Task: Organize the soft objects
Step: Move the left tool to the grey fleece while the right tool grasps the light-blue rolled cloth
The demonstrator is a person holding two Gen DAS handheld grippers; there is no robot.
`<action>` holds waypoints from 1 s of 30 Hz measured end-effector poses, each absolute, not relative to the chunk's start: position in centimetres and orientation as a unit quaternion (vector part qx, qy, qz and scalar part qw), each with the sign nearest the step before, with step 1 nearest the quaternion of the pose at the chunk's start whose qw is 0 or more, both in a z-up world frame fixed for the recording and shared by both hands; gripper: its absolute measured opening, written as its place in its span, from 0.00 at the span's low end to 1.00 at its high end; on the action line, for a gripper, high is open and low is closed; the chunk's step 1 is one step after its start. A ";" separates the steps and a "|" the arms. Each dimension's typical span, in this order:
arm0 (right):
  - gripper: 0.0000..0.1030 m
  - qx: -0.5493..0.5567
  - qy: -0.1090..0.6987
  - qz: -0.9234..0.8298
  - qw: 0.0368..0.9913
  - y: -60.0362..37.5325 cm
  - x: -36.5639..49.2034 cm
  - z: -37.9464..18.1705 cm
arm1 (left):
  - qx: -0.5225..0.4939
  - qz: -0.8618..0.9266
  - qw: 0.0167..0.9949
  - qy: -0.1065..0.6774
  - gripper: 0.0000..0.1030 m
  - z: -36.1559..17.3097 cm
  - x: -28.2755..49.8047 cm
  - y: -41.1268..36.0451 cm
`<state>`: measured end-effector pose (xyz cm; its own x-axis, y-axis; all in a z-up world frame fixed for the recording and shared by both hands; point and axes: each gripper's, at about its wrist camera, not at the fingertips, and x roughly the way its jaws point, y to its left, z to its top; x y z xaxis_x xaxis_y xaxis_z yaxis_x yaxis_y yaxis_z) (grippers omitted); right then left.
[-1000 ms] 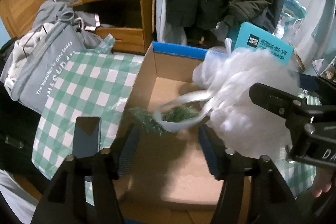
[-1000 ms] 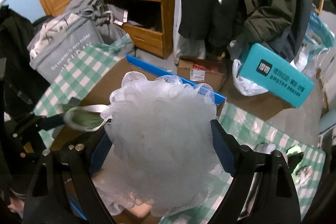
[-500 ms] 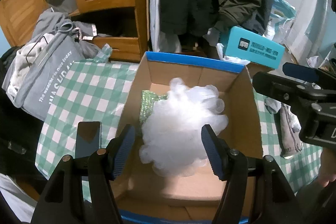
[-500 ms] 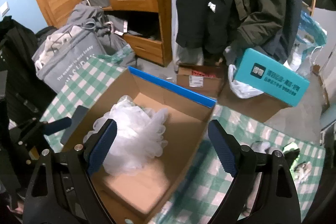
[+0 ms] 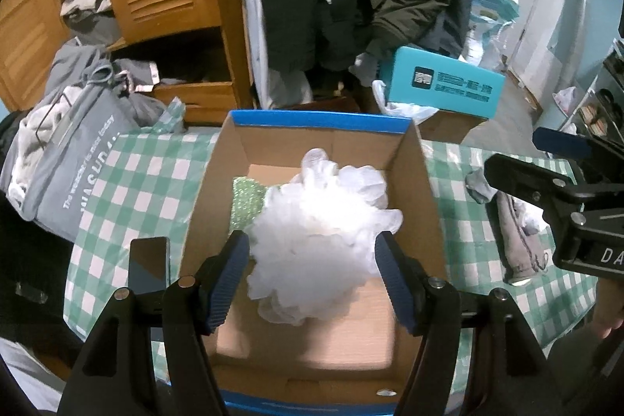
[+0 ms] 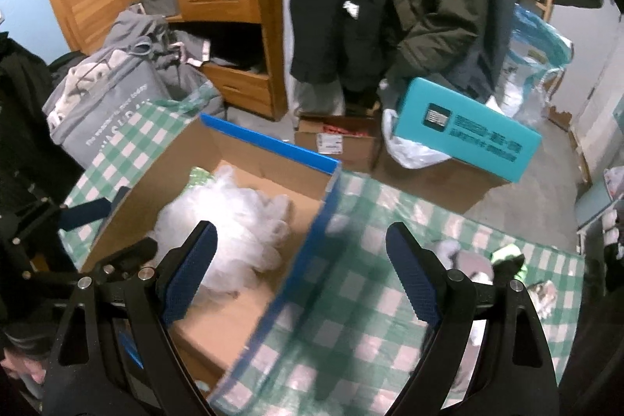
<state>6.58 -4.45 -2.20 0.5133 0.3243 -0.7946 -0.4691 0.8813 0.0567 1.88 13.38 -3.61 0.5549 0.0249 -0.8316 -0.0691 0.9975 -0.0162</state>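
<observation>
1. Since the earlier frames, the white mesh bath sponge (image 5: 323, 229) has been let go by the right tool (image 6: 302, 279) and is now seen inside the cardboard box (image 5: 413, 190), no more between the blue pads.
2. Both tools have been drawn back from the box, and the right tool has been shifted to the side, over the green checked cloth (image 6: 366, 283).
3. The sponge is lying on the box floor, against a green sparkling item (image 5: 247, 199) which is partly covered by it.
4. The left tool (image 5: 312, 279) is held above the box with its jaws apart; the sponge is seen between the fingers from above but is not touched by them.
5. The jaws of the right tool are also held wide apart, and nothing is gripped between them.
6. The box is placed on the counter (image 5: 128, 190), which is covered by the checked cloth.
7. A dark phone (image 5: 149, 264) is laid on the cloth just beside the left wall of the box.
8. Grey socks (image 5: 514, 232) are lying on the cloth at the right of the box.
</observation>
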 end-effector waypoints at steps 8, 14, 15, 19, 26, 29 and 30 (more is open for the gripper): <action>0.85 -0.067 0.444 0.203 0.870 -8.7 6.2 -2.6 | -0.006 0.009 0.883 0.470 0.66 -3.2 2.5 10.5; 0.85 -0.053 0.443 0.187 0.875 -11.8 6.1 -2.7 | 0.009 -0.002 0.883 0.469 0.67 -2.9 3.1 8.0; 0.85 -0.052 0.442 0.182 0.877 -12.5 6.0 -2.7 | 0.011 -0.003 0.883 0.470 0.67 -2.9 3.2 7.6; 0.85 -0.047 0.443 0.172 0.879 -14.5 6.0 -3.0 | 0.019 -0.010 0.881 0.473 0.67 -3.0 3.7 6.1; 0.85 -0.034 0.449 0.143 0.881 -18.5 6.5 -4.0 | 0.035 -0.023 0.875 0.483 0.69 -3.6 4.6 3.1; 0.85 -0.029 0.455 0.129 0.881 -20.2 7.0 -4.7 | 0.043 -0.028 0.870 0.490 0.69 -4.3 5.2 1.8; 0.85 -0.027 0.459 0.125 0.879 -20.7 7.2 -5.0 | 0.044 -0.031 0.868 0.494 0.69 -4.5 5.4 1.4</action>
<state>7.21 -20.75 -4.99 0.5483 0.1942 -0.8134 -0.2447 0.9674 0.0661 5.39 1.44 -4.52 0.5106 -0.0101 -0.8598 0.0962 0.9943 0.0454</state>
